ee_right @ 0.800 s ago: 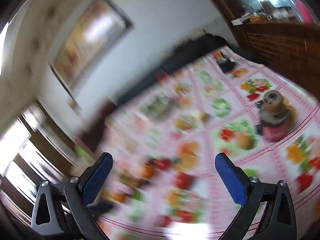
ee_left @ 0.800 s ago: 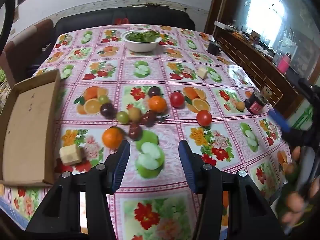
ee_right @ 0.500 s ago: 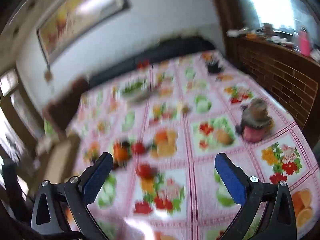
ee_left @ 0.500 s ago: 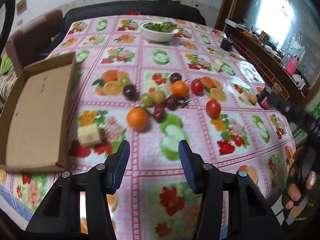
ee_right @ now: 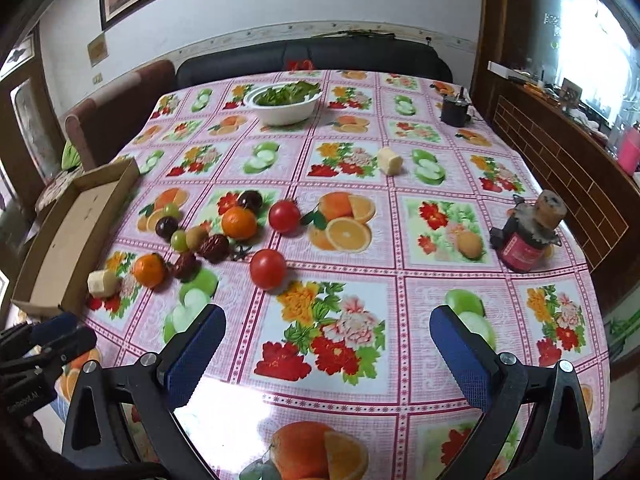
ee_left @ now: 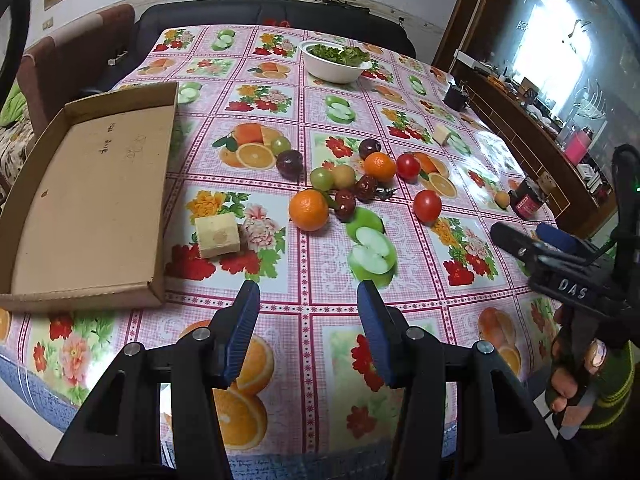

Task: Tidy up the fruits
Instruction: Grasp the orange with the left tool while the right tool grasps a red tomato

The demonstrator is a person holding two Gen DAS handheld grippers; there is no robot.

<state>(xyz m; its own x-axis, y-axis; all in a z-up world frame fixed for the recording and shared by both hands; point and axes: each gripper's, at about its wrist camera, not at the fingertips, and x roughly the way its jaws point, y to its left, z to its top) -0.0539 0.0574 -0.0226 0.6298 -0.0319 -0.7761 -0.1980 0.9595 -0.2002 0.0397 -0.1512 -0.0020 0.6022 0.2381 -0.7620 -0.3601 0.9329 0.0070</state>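
- Cardboard tray sits at the left of the counter, bare inside.
- Fruit lies loose mid-counter: two oranges, two tomatoes, dark plums, green grapes and wrinkled dates, clustered close together.
- Pale cube rests between tray and the near orange.
- Left tool hangs over the near edge, jaws apart, nothing between.
- Right tool has jaws spread wide, holding nothing.
- White bowl of greens stands at the far end.
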